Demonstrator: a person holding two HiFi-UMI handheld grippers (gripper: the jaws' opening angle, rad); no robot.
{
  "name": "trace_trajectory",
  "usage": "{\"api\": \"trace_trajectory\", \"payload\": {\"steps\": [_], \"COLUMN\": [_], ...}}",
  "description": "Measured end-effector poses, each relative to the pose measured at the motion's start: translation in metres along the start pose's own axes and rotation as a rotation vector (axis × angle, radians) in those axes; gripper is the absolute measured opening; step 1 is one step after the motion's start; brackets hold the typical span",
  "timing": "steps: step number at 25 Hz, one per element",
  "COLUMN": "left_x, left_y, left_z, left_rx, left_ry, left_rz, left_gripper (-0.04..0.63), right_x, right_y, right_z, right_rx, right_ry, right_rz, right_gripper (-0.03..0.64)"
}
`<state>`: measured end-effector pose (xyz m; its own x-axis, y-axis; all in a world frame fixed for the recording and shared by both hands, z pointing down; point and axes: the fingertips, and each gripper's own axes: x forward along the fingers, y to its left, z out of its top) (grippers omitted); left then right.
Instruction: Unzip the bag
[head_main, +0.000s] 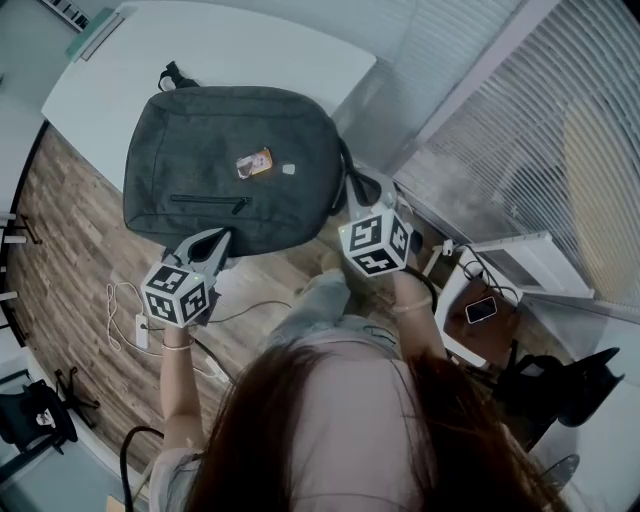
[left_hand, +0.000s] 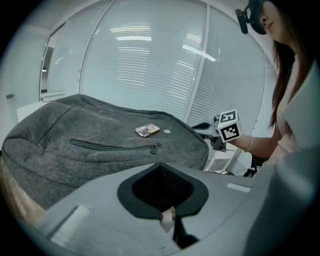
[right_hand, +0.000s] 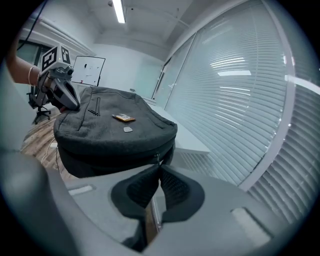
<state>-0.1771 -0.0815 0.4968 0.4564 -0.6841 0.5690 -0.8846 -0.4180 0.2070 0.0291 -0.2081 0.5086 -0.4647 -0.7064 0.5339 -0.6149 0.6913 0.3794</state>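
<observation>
- Right gripper view: the right hand-held gripper has its jaws pinched on the zip pull, on the nearest side wall of the bag; the zip runs sideways along that wall.
- Bag lies flat on the worktop.
- Left hand-held gripper, jaws together, sits at the bag's opposite edge.

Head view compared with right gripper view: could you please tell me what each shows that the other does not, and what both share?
Only the head view shows the person's hair and what looks like a phone at the right. Only the right gripper view shows the right gripper shut on the zip pull at the bag's side, plus a ceiling light and a whiteboard. Both show the grey bag's top with its orange tag and front pocket zip, and the left gripper at the bag's edge.
</observation>
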Motion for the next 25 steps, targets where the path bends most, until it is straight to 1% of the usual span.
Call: {"api": "trace_trajectory", "payload": {"steps": [14, 25], "left_x": [0.001, 0.001], "left_y": [0.001, 0.001], "left_z": [0.001, 0.000], "left_rx": [0.001, 0.005], "left_ry": [-0.004, -0.003], "left_rz": [0.001, 0.004], "left_gripper": [0.008, 0.008], "right_x": [0.022, 0.042], "right_y": [-0.019, -0.033], "right_z": [0.010, 0.019], "right_rx": [-0.064, -0.094], "right_ry": [-0.015, -0.024], "right_rz": [0.050, 0.092], "right_gripper": [0.014, 0.014]}}
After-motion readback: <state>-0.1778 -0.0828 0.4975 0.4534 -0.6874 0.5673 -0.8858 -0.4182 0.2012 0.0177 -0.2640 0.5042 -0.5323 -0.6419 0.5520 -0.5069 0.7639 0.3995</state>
